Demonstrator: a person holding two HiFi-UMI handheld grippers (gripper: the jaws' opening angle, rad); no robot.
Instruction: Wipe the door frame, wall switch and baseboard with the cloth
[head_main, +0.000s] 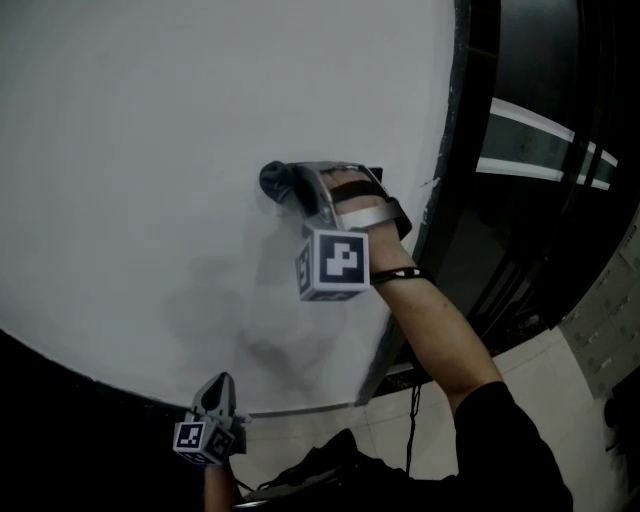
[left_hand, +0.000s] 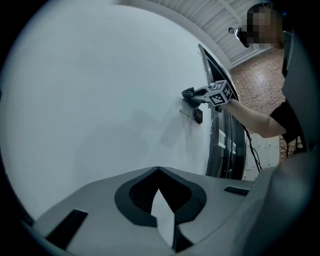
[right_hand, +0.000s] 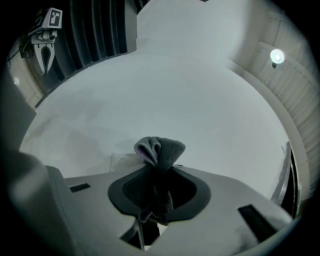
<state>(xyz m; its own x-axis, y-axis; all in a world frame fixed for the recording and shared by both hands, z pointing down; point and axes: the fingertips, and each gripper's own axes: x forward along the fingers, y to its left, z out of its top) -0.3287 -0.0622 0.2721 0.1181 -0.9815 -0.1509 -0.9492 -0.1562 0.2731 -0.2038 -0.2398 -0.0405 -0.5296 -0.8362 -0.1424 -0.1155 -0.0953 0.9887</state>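
Head view: right forearm reached out, right gripper (head_main: 290, 190) clamped on dark cloth (head_main: 272, 180) at wall (head_main: 150, 130); left gripper (head_main: 219, 388) hung low, jaws together. Only right gripper view showed pale plate (right_hand: 121, 159) behind cloth.

The cloth (head_main: 272, 180) sits between the jaws of the right gripper (head_main: 285, 186), and its bunched end touches the wall (head_main: 130, 130) just ahead of the tips. The door frame (head_main: 452, 150) runs near this gripper's right side. The left gripper (head_main: 218, 392) is well apart — lower down, by the wall's bottom edge.
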